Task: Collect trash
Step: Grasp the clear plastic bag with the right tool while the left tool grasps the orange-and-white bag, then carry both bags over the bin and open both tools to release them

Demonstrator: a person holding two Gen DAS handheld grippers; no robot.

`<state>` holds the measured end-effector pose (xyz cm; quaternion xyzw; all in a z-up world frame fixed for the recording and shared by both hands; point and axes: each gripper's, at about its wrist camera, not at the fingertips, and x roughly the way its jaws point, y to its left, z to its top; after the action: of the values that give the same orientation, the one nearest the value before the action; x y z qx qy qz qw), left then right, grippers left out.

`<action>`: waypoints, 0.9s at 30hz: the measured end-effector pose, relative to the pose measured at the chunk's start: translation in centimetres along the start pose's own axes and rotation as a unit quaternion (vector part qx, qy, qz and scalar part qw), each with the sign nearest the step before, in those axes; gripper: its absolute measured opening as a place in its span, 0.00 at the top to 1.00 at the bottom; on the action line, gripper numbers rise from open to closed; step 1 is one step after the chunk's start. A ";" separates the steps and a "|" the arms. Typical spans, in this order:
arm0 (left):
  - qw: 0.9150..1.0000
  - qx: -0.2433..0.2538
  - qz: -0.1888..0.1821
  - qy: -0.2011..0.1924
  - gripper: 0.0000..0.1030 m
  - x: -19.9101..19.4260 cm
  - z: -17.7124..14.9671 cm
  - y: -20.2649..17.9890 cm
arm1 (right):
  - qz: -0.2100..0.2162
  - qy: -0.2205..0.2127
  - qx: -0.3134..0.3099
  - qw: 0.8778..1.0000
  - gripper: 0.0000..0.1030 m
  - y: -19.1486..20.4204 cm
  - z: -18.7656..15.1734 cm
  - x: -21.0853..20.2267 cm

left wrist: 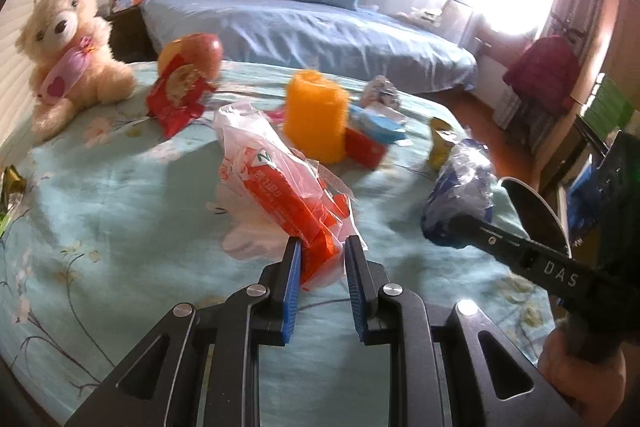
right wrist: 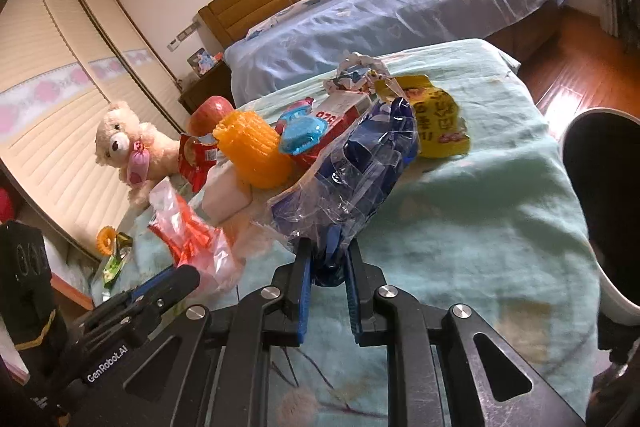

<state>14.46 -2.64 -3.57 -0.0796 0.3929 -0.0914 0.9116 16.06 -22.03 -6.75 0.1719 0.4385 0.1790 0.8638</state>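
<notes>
Both tools closed on trash over the pale green floral bedspread (left wrist: 120, 195). Left gripper (left wrist: 322, 247) pinching the near end of a clear bag with orange-red print (left wrist: 276, 183), film bunched between the blue pads. Right gripper (right wrist: 328, 259) clamped on the gathered tail of a blue-and-clear plastic wrapper (right wrist: 360, 163), the rest fanning out ahead of the jaws. Probably featherlight, limp and slick, both of them: no stiffness to push against, likely to slide out of a shallow pinch or tear if snagged. Best held where the film is crumpled thick, not by a single loose edge. More trash further back on the spread: yellow packet (right wrist: 436, 123), red snack packet (left wrist: 176, 99), crumpled paper (left wrist: 380, 91). Orange foam sleeve (left wrist: 316, 115), apple (left wrist: 200, 49) and teddy bear (left wrist: 68, 51) standing among it, seemingly not rubbish.
</notes>
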 end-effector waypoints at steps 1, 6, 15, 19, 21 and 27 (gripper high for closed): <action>1.000 0.004 -0.003 0.000 0.80 0.0 0.0 -0.3 | -0.001 0.000 -0.003 1.000 0.85 -0.1 -0.1 -0.3; 1.000 0.020 -0.012 0.003 0.80 0.2 -0.4 -1.9 | -0.017 -0.007 -0.007 1.000 0.85 -0.9 -0.6 -1.6; 0.998 0.052 -0.041 0.014 0.80 1.2 -0.4 -5.1 | -0.044 -0.025 0.012 0.999 0.85 -4.0 -0.9 -4.3; 0.996 0.066 -0.051 0.018 0.80 1.9 -0.2 -6.6 | -0.058 -0.032 0.024 0.998 0.85 -5.6 -1.0 -5.4; 0.996 0.072 -0.054 0.019 0.80 2.3 -0.1 -7.3 | -0.062 -0.035 0.028 0.997 0.85 -6.2 -1.0 -5.8; 0.993 0.094 -0.067 0.023 0.80 3.3 0.2 -9.8 | -0.076 -0.044 0.041 0.995 0.85 -8.2 -0.9 -7.1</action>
<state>15.83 -12.95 -3.65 -0.0177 0.3975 -0.1901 0.8975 12.70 -32.35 -6.01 0.1810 0.4192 0.0868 0.8854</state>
